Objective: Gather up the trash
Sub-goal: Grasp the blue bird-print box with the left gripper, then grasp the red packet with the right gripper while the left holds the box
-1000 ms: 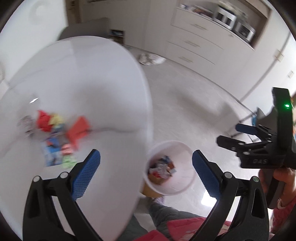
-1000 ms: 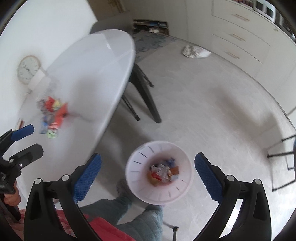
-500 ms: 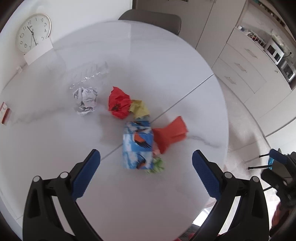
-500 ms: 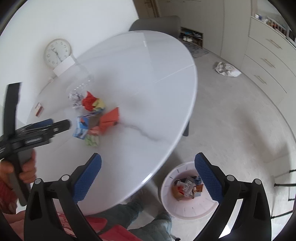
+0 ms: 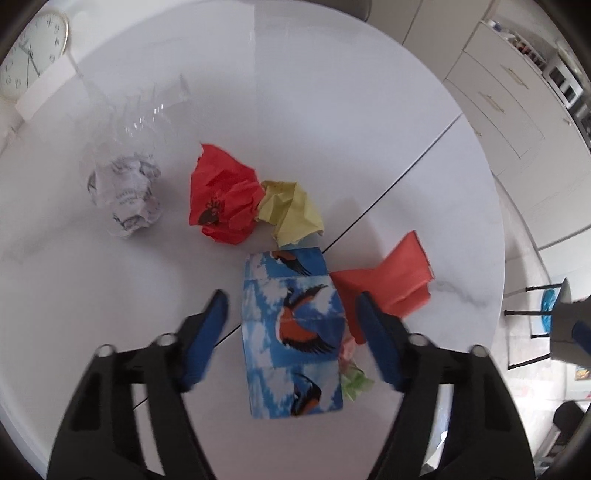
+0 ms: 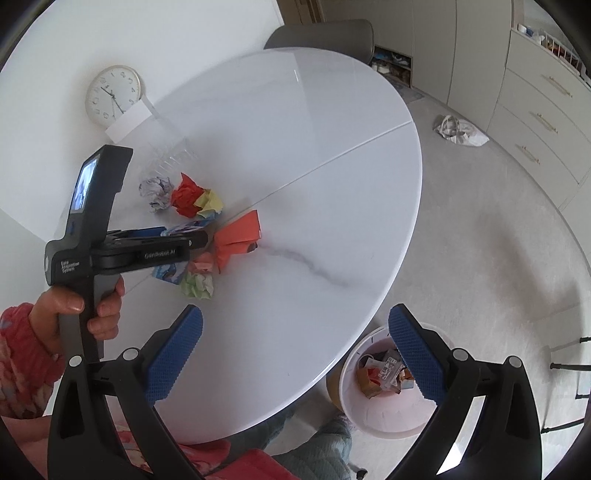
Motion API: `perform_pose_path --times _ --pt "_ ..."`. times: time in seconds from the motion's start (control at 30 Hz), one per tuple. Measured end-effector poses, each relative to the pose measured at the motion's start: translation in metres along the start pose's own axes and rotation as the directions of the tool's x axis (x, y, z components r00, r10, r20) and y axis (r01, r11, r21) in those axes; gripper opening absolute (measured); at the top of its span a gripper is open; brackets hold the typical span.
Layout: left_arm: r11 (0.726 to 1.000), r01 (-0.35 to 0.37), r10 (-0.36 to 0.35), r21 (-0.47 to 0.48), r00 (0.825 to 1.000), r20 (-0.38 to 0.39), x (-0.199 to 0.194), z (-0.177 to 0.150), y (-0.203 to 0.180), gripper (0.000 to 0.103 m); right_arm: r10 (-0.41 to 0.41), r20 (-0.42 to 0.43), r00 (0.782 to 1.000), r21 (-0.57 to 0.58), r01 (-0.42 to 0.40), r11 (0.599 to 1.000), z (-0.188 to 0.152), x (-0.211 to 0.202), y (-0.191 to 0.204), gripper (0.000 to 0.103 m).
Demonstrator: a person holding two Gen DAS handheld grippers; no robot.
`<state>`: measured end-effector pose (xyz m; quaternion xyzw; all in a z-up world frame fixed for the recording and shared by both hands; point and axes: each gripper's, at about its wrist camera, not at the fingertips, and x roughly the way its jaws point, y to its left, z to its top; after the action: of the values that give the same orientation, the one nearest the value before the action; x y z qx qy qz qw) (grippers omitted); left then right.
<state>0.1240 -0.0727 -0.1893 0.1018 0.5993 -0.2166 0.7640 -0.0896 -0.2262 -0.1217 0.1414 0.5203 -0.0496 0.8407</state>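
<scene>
A blue carton with bird pictures (image 5: 291, 325) lies on the round white table (image 5: 332, 110), between the fingers of my open left gripper (image 5: 291, 328); the pads stand on either side, apart from it. Around it lie a red paper ball (image 5: 221, 199), a yellow paper ball (image 5: 288, 210), an orange folded paper (image 5: 391, 280), a green scrap (image 5: 354, 382) and a newspaper ball (image 5: 127, 192). My right gripper (image 6: 295, 354) is open and empty near the table's front edge, above a white trash bin (image 6: 380, 410) holding scraps. The left gripper also shows in the right wrist view (image 6: 177, 236).
A crushed clear plastic bottle (image 5: 144, 114) lies behind the newspaper ball. A clock (image 6: 112, 95) leans on the wall at the table's back. A grey chair (image 6: 321, 33) stands behind the table. A crumpled bag (image 6: 458, 130) lies on the floor by the drawers (image 6: 535, 122).
My left gripper has swung from the bin to the table, come down over the blue carton and narrowed around it. My right gripper has risen away from the bin.
</scene>
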Motion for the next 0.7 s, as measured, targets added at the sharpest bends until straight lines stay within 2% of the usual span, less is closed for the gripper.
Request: perform_pose_path --times 0.07,0.23,0.33,0.4,0.5,0.57,0.63,0.67,0.7 --pt "1.0 0.021 -0.021 -0.023 1.0 -0.019 0.004 0.001 0.004 0.048 0.005 -0.011 1.0 0.0 -0.005 1.0 0.002 0.006 0.001 0.1" --pt "1.0 0.013 -0.013 -0.016 1.0 0.001 -0.002 -0.002 0.005 0.048 0.03 -0.046 0.999 -0.006 -0.03 1.0 0.011 0.026 0.006 0.1" --pt "0.999 0.033 -0.032 -0.026 0.999 0.011 -0.012 -0.005 0.007 0.048 0.061 -0.067 0.996 -0.017 -0.062 0.998 0.021 0.041 0.01 0.1" --pt "0.998 0.047 -0.047 -0.029 0.999 0.024 -0.023 -0.01 0.01 0.048 0.076 -0.084 0.994 -0.072 -0.082 0.994 0.032 0.052 0.018 0.1" --pt "0.998 0.055 -0.054 -0.031 0.998 0.044 -0.039 -0.017 0.018 0.048 0.077 -0.118 0.99 -0.243 -0.104 0.964 0.049 0.066 0.036 0.1" --pt "0.998 0.054 -0.052 -0.033 0.997 0.06 -0.049 -0.02 0.023 0.048 0.079 -0.134 0.988 -0.399 -0.126 0.908 0.059 0.073 0.051 0.1" --pt "0.998 0.046 -0.043 -0.032 0.996 0.08 -0.06 -0.025 0.028 0.048 0.074 -0.162 0.984 -0.551 -0.152 0.82 0.062 0.08 0.067 0.1" --pt "0.999 0.039 -0.036 -0.034 0.995 0.092 -0.067 -0.029 0.032 0.048 0.058 -0.175 0.983 -0.644 -0.159 0.749 0.062 0.083 0.077 0.1" --pt "0.999 0.035 -0.03 -0.039 0.994 0.102 -0.073 -0.032 0.036 0.048 0.039 -0.186 0.982 -0.733 -0.165 0.66 0.06 0.088 0.086 0.1"
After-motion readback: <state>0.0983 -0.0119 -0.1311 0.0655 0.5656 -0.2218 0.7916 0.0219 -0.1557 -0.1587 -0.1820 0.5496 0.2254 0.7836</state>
